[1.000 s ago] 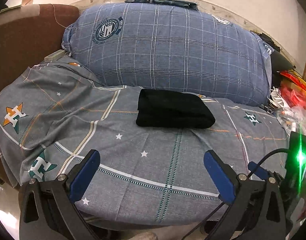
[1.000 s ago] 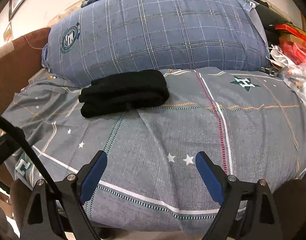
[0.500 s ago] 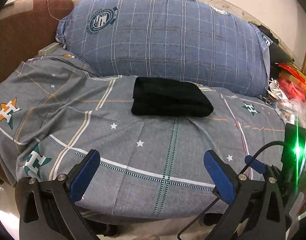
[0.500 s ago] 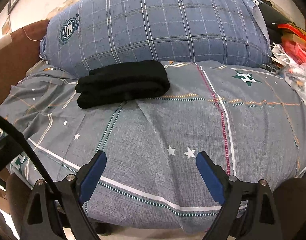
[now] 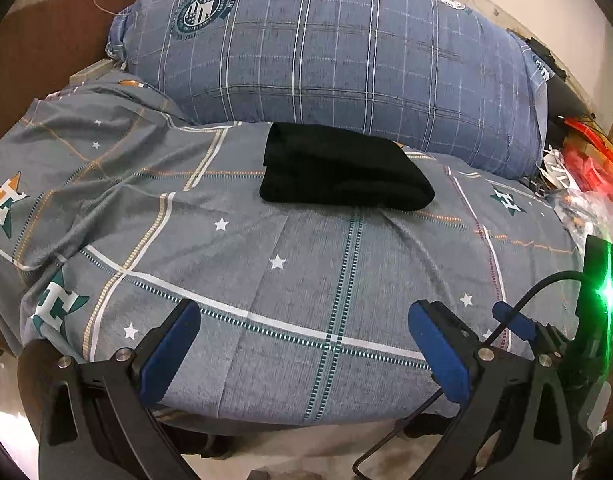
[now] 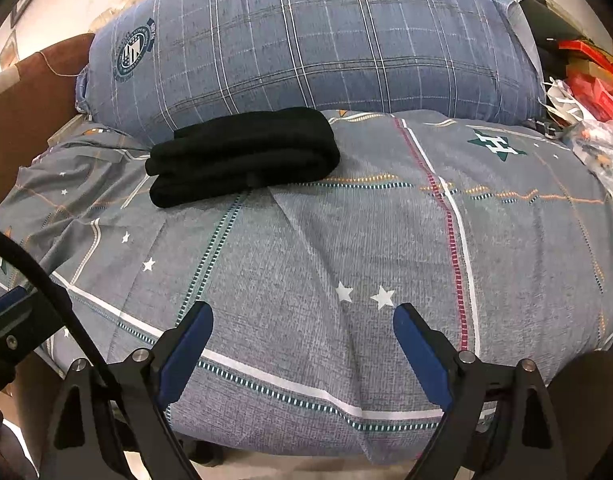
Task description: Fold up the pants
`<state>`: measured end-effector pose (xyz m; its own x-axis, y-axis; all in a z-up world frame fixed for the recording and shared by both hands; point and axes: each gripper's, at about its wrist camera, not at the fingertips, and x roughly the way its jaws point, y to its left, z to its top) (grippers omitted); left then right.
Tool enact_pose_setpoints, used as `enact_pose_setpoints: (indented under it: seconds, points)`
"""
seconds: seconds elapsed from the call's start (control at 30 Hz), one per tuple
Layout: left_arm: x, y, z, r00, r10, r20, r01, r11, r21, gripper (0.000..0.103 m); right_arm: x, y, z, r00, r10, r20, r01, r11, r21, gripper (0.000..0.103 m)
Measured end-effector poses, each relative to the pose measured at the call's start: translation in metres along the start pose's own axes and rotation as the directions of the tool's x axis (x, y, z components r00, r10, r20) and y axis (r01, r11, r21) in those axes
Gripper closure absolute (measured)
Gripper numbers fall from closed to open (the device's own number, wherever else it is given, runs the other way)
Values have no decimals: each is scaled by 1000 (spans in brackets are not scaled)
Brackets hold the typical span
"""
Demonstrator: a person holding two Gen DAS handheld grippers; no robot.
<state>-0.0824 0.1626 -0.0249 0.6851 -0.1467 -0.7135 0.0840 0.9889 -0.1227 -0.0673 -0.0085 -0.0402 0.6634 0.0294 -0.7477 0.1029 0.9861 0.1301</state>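
Looking at the bed (image 5: 306,280), the black pants (image 5: 342,170) are already a tight, thick bundle sitting at the far side of the grey star-print bedspread, touching the big blue plaid pillow (image 5: 326,48) behind them. To me that reads as the folding being pretty much finished.

Both tools hang back at the near edge of the bed, well apart from the bundle. The left gripper (image 5: 304,354) has its blue fingers (image 5: 170,354) spread wide with nothing between them, and the right gripper (image 6: 302,354) is the same deal, fingers spread and empty.

What could go wrong from here? Mostly messing with it again. In the right view the stack (image 6: 242,156) shows its layered open edges on the left end, so I'd guess a nudge or a grab at just the top layer would peel it open. The bedspread is soft and wrinkly too, so dragging a finger across it could tug the fabric under the bundle and tip it. There's also a black cable (image 5: 522,308) looping by the left tool that could snag.

Containers: none that I can make out. There's red and white clutter (image 5: 582,172) off the far right, too jumbled to name.
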Motion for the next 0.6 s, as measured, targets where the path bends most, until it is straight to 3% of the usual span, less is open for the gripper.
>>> enact_pose_setpoints:
  seconds: [0.6]
  points:
    - [9,-2,-3,999,-2,-33,3,1000,10,0,4,0,-1,1000,7,-16,-7,1000,-7,8]
